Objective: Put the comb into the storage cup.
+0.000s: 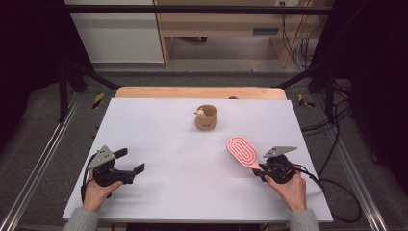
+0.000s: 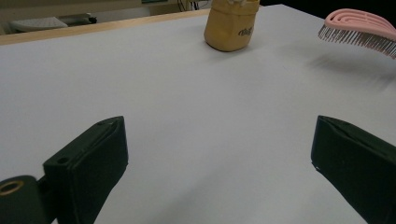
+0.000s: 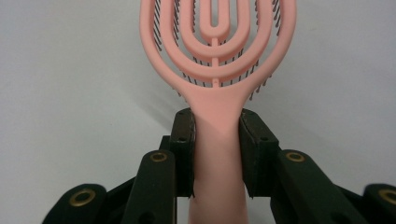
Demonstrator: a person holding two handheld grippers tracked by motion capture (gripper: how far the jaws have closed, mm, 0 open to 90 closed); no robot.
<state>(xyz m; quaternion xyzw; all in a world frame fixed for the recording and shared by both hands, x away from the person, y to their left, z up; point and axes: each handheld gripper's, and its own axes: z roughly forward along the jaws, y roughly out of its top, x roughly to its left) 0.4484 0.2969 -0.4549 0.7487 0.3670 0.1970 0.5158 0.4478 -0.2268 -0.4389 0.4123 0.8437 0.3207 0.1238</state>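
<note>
Tan cup well beyond pink hairbrush — bare white table between

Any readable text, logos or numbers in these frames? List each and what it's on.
Tan cup: one small dark mark low on its side, too blurred to read.
Pink hairbrush: no text.
White table: no text.
Left gripper and right gripper: no lettering.

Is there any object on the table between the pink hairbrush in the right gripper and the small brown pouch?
Nothing visible stands between them. The right gripper holds the pink hairbrush by its handle, raised above the table in the left gripper view. The stretch of white surface up to the brown pouch is bare. The left gripper rests open far to the side.
</note>
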